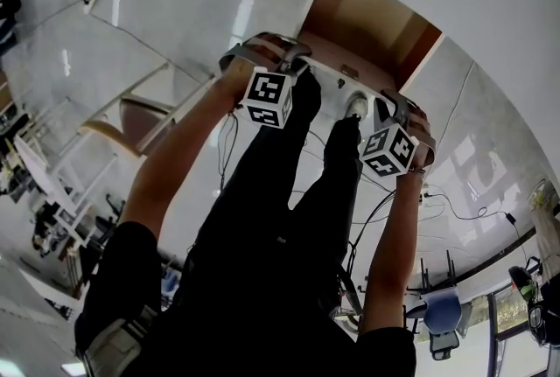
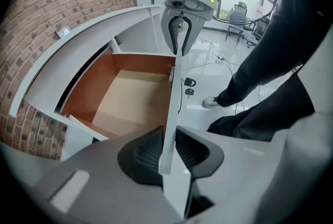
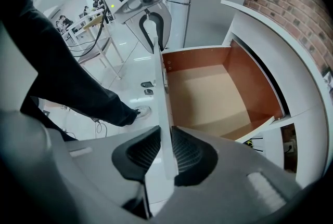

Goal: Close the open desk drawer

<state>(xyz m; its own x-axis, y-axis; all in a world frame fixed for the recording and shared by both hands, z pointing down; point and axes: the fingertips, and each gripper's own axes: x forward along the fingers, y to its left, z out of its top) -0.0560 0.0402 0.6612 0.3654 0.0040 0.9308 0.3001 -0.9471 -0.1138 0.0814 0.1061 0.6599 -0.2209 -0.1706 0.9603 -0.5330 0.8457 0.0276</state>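
My left tool (image 2: 165,153) and right tool (image 3: 165,151) both clamp the drawer front (image 2: 173,98) — it runs lengthwise between them. Dead ahead — the table (image 2: 78,56) edge.

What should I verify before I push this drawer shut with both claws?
1. Grip of the left claw on the top edge of the drawer front: ok.
2. Grip of the right claw on the same edge: ok.
3. Nothing sticks up out of the drawer interior: ok, it looks empty.
4. The dark key-like pieces hang on the outer face, away from the opening: ok.
5. Free space behind the drawer inside the desk: cannot tell.
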